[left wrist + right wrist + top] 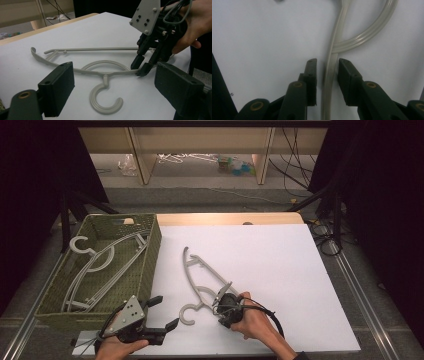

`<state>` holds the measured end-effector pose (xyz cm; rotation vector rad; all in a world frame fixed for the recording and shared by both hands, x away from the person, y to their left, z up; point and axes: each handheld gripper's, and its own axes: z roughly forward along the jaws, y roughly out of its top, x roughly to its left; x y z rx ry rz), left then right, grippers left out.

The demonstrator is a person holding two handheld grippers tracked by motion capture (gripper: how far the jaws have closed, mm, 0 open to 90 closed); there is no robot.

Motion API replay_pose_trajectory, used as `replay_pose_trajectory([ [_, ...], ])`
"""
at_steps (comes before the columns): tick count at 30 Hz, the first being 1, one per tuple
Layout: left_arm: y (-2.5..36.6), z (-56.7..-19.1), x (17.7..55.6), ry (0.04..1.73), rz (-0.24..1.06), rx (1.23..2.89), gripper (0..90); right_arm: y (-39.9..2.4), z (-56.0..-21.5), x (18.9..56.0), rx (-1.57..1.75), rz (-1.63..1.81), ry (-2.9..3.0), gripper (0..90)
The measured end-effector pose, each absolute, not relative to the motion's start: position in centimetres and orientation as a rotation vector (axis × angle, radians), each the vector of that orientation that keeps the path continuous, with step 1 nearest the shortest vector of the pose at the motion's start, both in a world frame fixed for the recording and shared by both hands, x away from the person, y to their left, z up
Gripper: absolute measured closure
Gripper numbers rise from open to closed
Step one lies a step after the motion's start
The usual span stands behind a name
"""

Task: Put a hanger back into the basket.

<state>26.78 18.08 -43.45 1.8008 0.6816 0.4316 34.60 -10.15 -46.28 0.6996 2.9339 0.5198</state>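
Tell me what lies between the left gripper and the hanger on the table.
Only bare white table separates the left gripper from the hanger, in the high view.

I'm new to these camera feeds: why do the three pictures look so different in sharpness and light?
High view: the white table is evenly lit, its surroundings dark. Left gripper view: the left gripper's near jaws loom large and soft, the hanger sharper. Right gripper view: very close, so the right gripper and hanger arm look slightly blurred, with soft shadows.
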Motion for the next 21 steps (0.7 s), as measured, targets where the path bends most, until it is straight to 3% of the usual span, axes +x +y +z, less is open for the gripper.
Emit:
replay_pose_trajectory([
  [8, 18.0, -43.5, 26.7, 0.679, 0.436, 1.805, 16.4, -9.5, -46.1, 35.0, 0.763, 0.452, 2.95, 71.6],
  [13, 17.9, -43.5, 26.9, 0.668, 0.432, 1.811, 16.3, -10.0, -46.1, 35.4, 0.775, 0.485, 2.946, 80.5],
  [21, 17.1, -43.8, 27.4, 0.653, 0.484, 1.862, 20.0, -11.3, -45.6, 35.1, 0.691, 0.5, 2.999, 82.0],
])
